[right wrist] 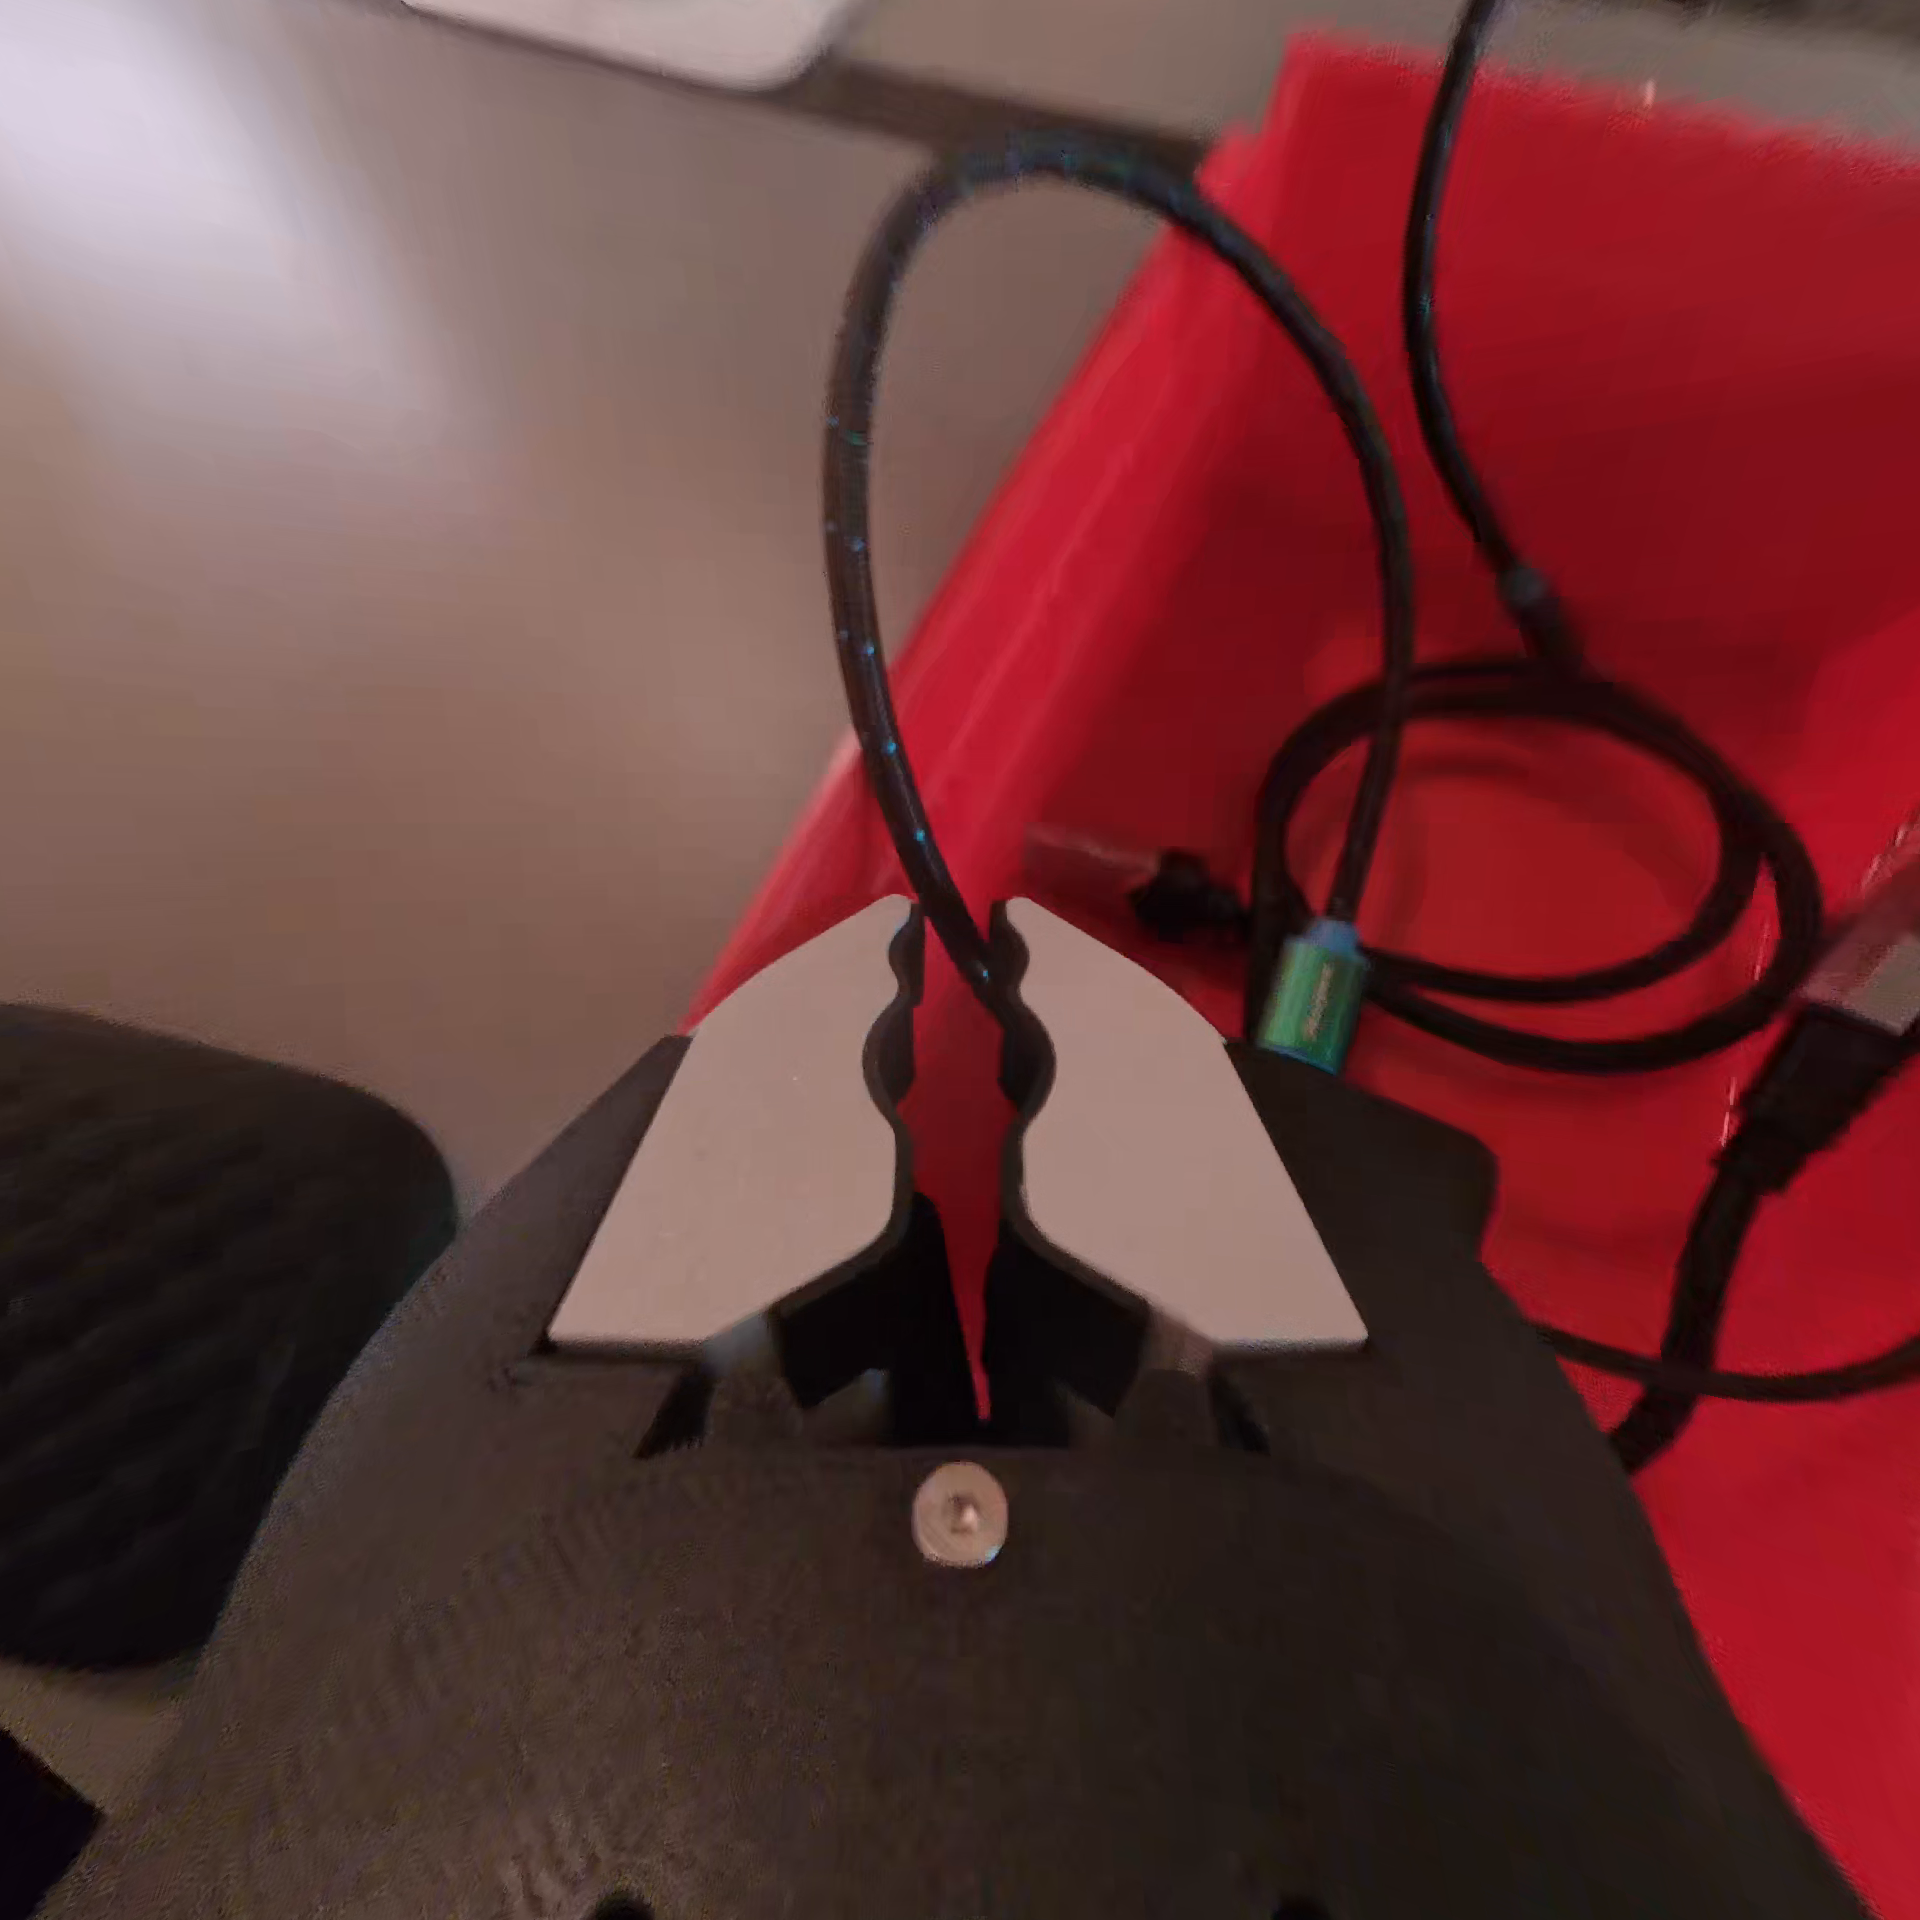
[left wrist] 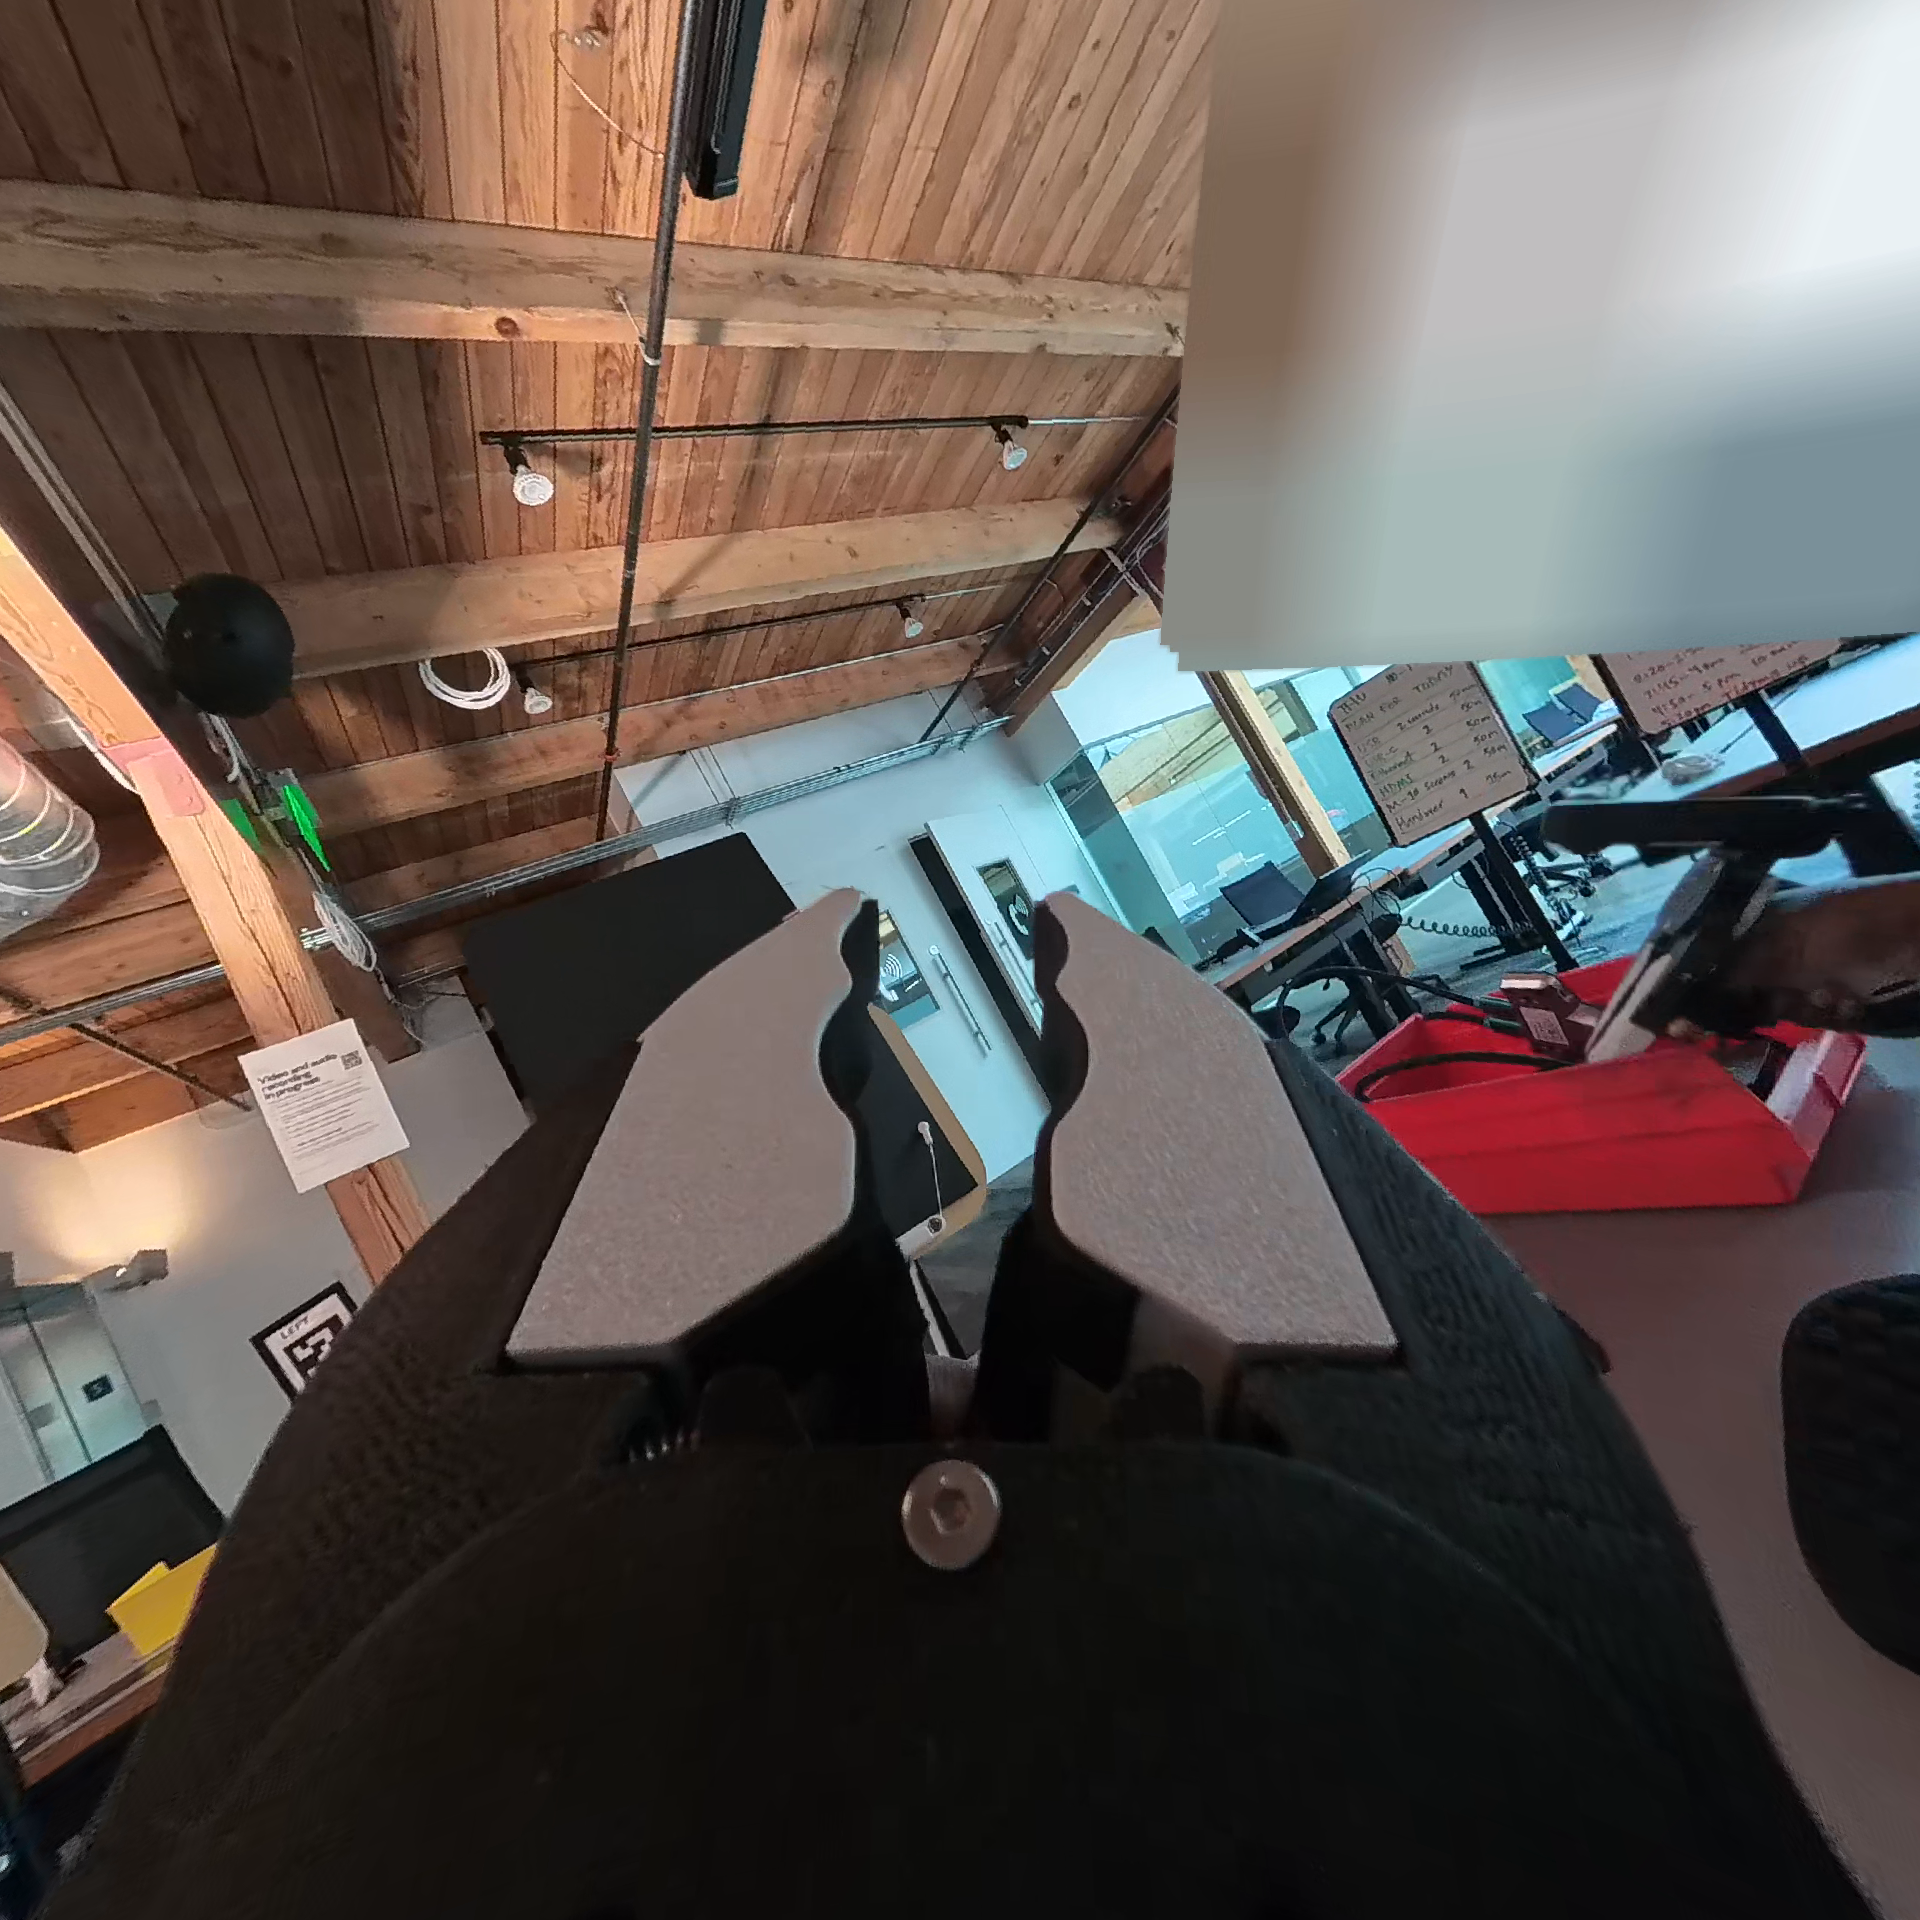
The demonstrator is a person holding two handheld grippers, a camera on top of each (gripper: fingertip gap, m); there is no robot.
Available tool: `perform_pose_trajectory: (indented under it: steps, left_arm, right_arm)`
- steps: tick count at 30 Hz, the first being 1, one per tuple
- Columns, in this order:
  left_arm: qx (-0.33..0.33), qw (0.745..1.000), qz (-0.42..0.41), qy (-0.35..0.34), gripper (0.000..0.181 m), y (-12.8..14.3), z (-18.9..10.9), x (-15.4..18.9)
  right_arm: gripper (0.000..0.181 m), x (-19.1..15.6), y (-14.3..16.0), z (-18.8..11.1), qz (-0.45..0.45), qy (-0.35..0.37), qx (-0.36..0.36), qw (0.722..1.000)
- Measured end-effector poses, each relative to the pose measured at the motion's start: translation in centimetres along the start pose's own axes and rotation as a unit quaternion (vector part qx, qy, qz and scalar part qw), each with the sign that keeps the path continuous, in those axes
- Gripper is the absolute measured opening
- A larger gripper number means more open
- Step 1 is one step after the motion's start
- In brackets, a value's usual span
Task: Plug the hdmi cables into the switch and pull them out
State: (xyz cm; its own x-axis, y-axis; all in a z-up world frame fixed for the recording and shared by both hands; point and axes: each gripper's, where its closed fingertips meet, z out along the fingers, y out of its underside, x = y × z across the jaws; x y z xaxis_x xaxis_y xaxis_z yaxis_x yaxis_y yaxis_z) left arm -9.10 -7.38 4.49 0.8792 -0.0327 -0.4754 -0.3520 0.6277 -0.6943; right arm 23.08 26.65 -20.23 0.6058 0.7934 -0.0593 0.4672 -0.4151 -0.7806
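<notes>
1. My right gripper (right wrist: 958, 935), jaws narrowly parted, straddles the black braided HDMI cable (right wrist: 862, 582) looping over the red plastic tray (right wrist: 1091, 582); whether it pinches, I cannot tell.
2. My left gripper (left wrist: 954, 920) gapes empty, aimed ceilingward.
3. No switch in sight; I'd say plugging hasn't begun.

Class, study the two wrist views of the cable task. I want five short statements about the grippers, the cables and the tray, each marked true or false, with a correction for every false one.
1. The left gripper points up toward a wooden ceiling, holding nothing. True.
2. The tray is blue. False: it is red.
3. A braided black cable arcs up from the tray and passes between the right gripper fingertips. True.
4. The cable plug lying in the tray has a yellow shell. False: it is green.
5. The tray sits on the floor. False: it sits on a table.
</notes>
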Motion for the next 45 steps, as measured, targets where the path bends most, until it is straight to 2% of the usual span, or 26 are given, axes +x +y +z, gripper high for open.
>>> perform_pose_trajectory:
  steps: [3,5,7,9,11,13,15,18,19,21,22,25,32,36,45]
  left_arm:
    - [-0.005,1.000,0.012,0.002,0.028,-0.1,-0.1,0.1]
    - [-0.010,1.000,0.019,-0.001,0.028,-0.1,-0.2,0.0]
    - [-0.015,1.000,0.021,-0.007,0.028,0.0,-0.4,-0.4]
    - [-0.023,0.999,0.019,-0.016,0.028,0.2,-0.5,-0.9]
    - [-0.041,0.999,0.014,-0.027,0.028,0.7,-0.7,-1.6]
    - [-0.061,0.997,0.008,-0.044,0.028,1.4,-0.9,-2.5]
    - [-0.079,0.995,-0.002,-0.066,0.029,1.9,-1.3,-3.6]
    - [-0.086,0.991,-0.020,-0.095,0.029,2.4,-2.0,-5.3]
    - [-0.083,0.991,-0.027,-0.101,0.029,2.4,-2.2,-5.8]
    - [-0.069,0.991,-0.032,-0.110,0.029,1.9,-2.7,-6.3]
    - [-0.062,0.991,-0.026,-0.113,0.029,1.5,-2.9,-6.5]
    - [-0.051,0.991,0.005,-0.126,0.030,0.0,-3.8,-6.8]
    - [-0.021,0.987,0.027,-0.160,0.029,-3.1,-6.1,-8.0]
    - [-0.009,0.983,0.027,-0.179,0.028,-3.6,-7.0,-9.0]
    - [-0.018,0.981,0.022,-0.194,0.028,-2.7,-7.8,-10.7]
  right_arm:
    - [0.026,1.0,1.3,0.2,-0.003,0.027,-0.039,0.999]
    - [0.044,1.2,0.2,-1.2,-0.018,0.040,-0.006,0.999]
    - [0.072,1.7,-1.5,-3.5,-0.029,0.059,0.057,0.996]
    - [0.092,4.4,-3.3,-6.7,-0.023,0.142,0.145,0.979]
    - [0.106,8.6,-3.4,-10.5,0.001,0.268,0.207,0.941]
    - [0.115,12.1,-1.3,-12.7,0.026,0.352,0.195,0.915]
    - [0.107,14.0,1.9,-12.1,0.064,0.355,0.132,0.923]
    - [0.072,14.4,4.2,-9.0,0.113,0.280,0.101,0.948]
    - [0.062,15.1,4.0,-8.8,0.113,0.297,0.113,0.941]
    - [0.021,16.5,4.1,-9.6,0.089,0.365,0.116,0.920]
    - [0.015,16.6,4.3,-9.6,0.073,0.374,0.102,0.919]
    - [0.012,16.0,4.0,-9.2,0.060,0.349,0.104,0.929]
    - [0.008,12.7,2.4,-6.9,0.070,0.216,0.141,0.964]
    - [0.010,11.0,1.4,-5.4,0.041,0.201,0.119,0.971]
    - [0.015,5.6,-1.0,-1.7,-0.041,0.188,0.056,0.980]
